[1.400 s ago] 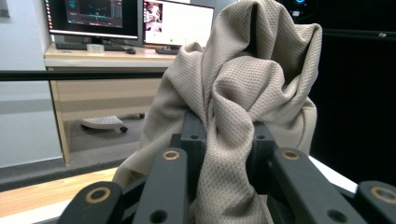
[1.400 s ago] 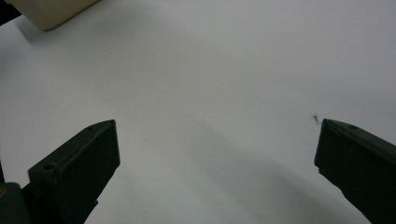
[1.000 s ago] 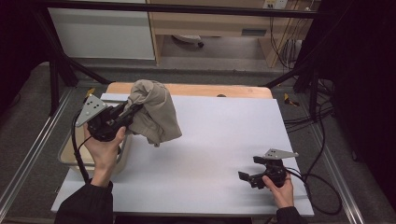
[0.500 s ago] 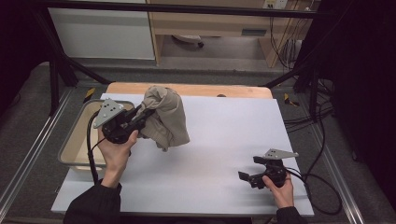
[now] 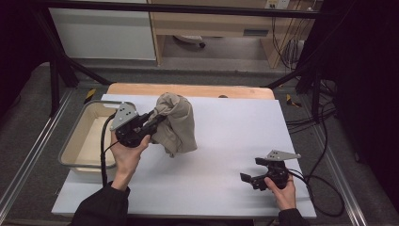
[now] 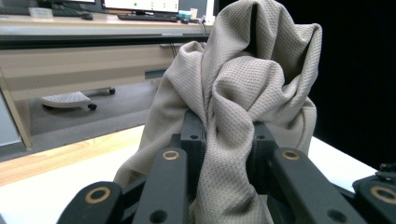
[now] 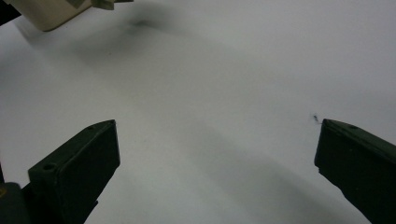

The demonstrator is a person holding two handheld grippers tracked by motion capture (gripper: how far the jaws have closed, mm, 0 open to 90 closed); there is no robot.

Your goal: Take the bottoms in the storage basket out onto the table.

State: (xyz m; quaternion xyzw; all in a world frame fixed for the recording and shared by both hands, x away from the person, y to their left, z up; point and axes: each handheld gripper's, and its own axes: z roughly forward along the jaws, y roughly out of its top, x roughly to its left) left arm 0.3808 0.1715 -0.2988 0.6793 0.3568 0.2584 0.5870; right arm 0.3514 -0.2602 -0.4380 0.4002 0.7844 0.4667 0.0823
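The crumpled beige knitted cloth (image 5: 175, 123) hangs bunched in a tall heap over the white table top (image 5: 226, 141), left of centre, its lower folds reaching down to the surface or close above it; I cannot tell whether they touch. Starting at the far left, a cream rectangular plastic tub with a grey rim (image 5: 80, 141) sits at the table's left edge, just beside my left hand. My left gripper (image 5: 157, 120) points to the right and slightly away from me, its black jaws clamped tight on a gathered fold of the cloth; in the left gripper view the fabric (image 6: 238, 93) is pinched between the two jaws and rises above them in a twisted peak. Moving right, a wide stretch of bare white surface separates the cloth from my right gripper (image 5: 250, 170), which sits low near the front right corner, well apart from the cloth. In the right gripper view its two black jaws stand spread wide with nothing between them but table (image 7: 210, 116).
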